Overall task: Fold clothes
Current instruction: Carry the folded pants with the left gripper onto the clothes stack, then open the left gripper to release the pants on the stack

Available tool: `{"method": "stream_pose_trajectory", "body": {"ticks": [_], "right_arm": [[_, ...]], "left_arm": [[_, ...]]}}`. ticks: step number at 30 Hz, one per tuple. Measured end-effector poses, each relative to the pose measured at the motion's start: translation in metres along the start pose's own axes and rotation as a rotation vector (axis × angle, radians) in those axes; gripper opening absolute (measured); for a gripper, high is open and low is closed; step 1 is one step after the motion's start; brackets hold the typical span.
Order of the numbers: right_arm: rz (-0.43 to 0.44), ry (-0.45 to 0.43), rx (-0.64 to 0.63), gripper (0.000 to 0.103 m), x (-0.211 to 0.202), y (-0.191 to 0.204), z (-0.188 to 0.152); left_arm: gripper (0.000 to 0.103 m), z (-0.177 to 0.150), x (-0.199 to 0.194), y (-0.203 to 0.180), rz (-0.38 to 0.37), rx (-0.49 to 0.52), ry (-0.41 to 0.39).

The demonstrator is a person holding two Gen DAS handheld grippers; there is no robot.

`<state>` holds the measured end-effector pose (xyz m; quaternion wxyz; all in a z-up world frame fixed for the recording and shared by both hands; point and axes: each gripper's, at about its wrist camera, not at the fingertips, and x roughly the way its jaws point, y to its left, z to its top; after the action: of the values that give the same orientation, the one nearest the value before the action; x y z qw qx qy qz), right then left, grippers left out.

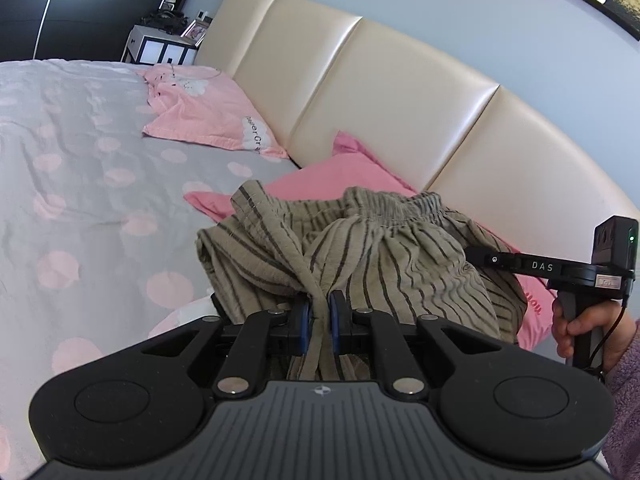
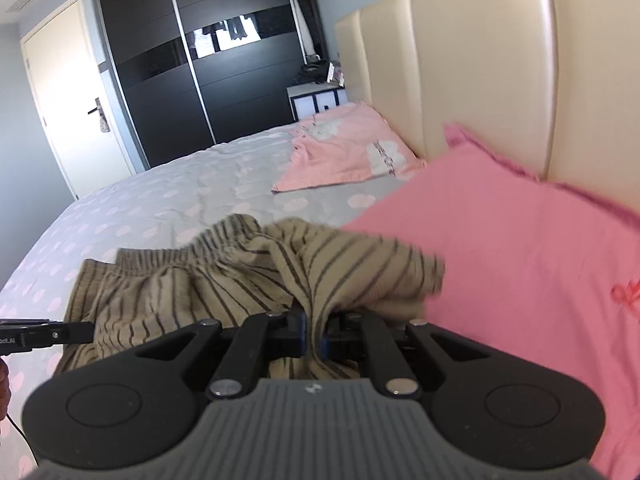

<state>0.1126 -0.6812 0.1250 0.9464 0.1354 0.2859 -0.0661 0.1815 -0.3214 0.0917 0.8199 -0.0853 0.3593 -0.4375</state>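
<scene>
Both the left gripper (image 1: 319, 316) and right gripper (image 2: 316, 330) pinched bunched folds of crinkled, dark-striped olive shorts (image 1: 384, 256) above the polka-dot bedspread (image 1: 80, 168), beside a pink pillow (image 2: 520, 264)

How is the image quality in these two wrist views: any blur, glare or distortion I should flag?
Left wrist view: sharp; strong fisheye bending of the headboard, with sheen streaks on its panels; the striped garment is crisp in the left gripper. Right wrist view: softer overall, motion blur on the garment's edge and the pink pillow; bright reflection on the wardrobe door; right gripper clamps fabric.
</scene>
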Motion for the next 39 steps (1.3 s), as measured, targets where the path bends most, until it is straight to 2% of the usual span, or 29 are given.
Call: {"method": "stream_pose_trajectory", "body": {"ticks": [7, 8, 11, 13, 14, 16, 20, 25, 27, 29, 32, 39], "right_arm": [[0.005, 0.002, 0.080, 0.019, 0.012, -0.020, -0.021], [0.004, -0.003, 0.085, 0.025, 0.010, -0.021, -0.021], [-0.008, -0.026, 0.099, 0.036, -0.002, -0.023, -0.021], [-0.024, -0.048, 0.104, 0.040, -0.014, -0.023, -0.018], [-0.036, -0.061, 0.103, 0.045, -0.020, -0.023, -0.017], [-0.060, -0.088, 0.103, 0.051, -0.033, -0.023, -0.013], [-0.083, -0.142, 0.102, 0.050, -0.057, -0.018, -0.008], [-0.039, -0.169, 0.057, 0.051, -0.079, 0.012, -0.008], [-0.007, -0.173, 0.038, 0.056, -0.086, 0.027, -0.006], [0.031, -0.174, 0.023, 0.066, -0.096, 0.043, -0.008], [0.076, -0.170, -0.013, 0.070, -0.110, 0.071, -0.012], [0.172, -0.172, -0.103, 0.082, -0.133, 0.141, -0.036]], "left_arm": [[0.009, -0.003, 0.006, 0.002, -0.014, 0.017, -0.001], [0.010, -0.003, 0.004, 0.000, -0.012, 0.021, -0.005], [0.023, -0.002, -0.004, -0.005, -0.004, 0.050, -0.016], [0.044, -0.001, -0.013, -0.008, 0.012, 0.069, -0.035], [0.049, -0.001, -0.019, -0.010, 0.022, 0.077, -0.051], [0.050, 0.001, -0.029, -0.014, 0.034, 0.091, -0.074], [0.050, 0.003, -0.049, -0.021, 0.048, 0.103, -0.096], [0.051, 0.000, -0.077, -0.035, 0.066, 0.155, -0.116], [0.052, -0.004, -0.089, -0.042, 0.081, 0.197, -0.122], [0.055, -0.010, -0.101, -0.048, 0.103, 0.241, -0.121], [0.059, -0.017, -0.119, -0.054, 0.124, 0.272, -0.121], [0.074, -0.033, -0.168, -0.054, 0.182, 0.292, -0.149]]}}
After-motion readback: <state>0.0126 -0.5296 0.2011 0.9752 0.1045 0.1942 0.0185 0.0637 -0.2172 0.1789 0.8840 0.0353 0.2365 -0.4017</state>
